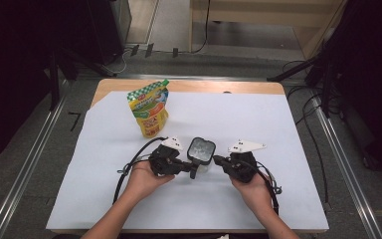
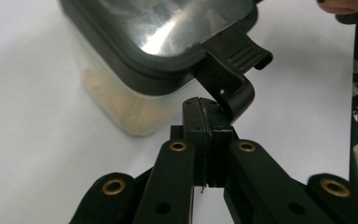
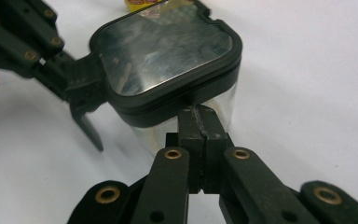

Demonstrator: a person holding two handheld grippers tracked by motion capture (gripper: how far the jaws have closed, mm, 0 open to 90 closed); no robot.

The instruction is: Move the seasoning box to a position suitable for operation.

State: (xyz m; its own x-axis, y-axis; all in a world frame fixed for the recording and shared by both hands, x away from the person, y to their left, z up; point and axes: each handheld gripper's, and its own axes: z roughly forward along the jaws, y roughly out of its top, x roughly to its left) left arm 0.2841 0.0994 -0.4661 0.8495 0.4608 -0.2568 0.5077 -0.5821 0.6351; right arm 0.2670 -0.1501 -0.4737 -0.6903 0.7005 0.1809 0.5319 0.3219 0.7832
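A clear square container (image 1: 201,150) with a black-rimmed lid stands on the white sheet mid-table. My left gripper (image 1: 192,168) comes in from its left, jaws shut, tips just under the lid's swung-out black latch flap (image 2: 235,70). In the left gripper view the shut tips (image 2: 208,112) touch or nearly touch that flap, with nothing between them. My right gripper (image 1: 215,159) comes from the right, also shut. Its tips (image 3: 199,116) rest against the lid's rim (image 3: 168,100). Beige contents (image 2: 107,93) lie in the container. The left gripper (image 3: 81,88) also shows at the latch in the right gripper view.
A yellow and green stand-up pouch (image 1: 150,107) stands behind the container, toward the table's far left. The white sheet (image 1: 278,124) covers most of the wooden table (image 1: 109,87). Cables trail from both grippers toward the near edge.
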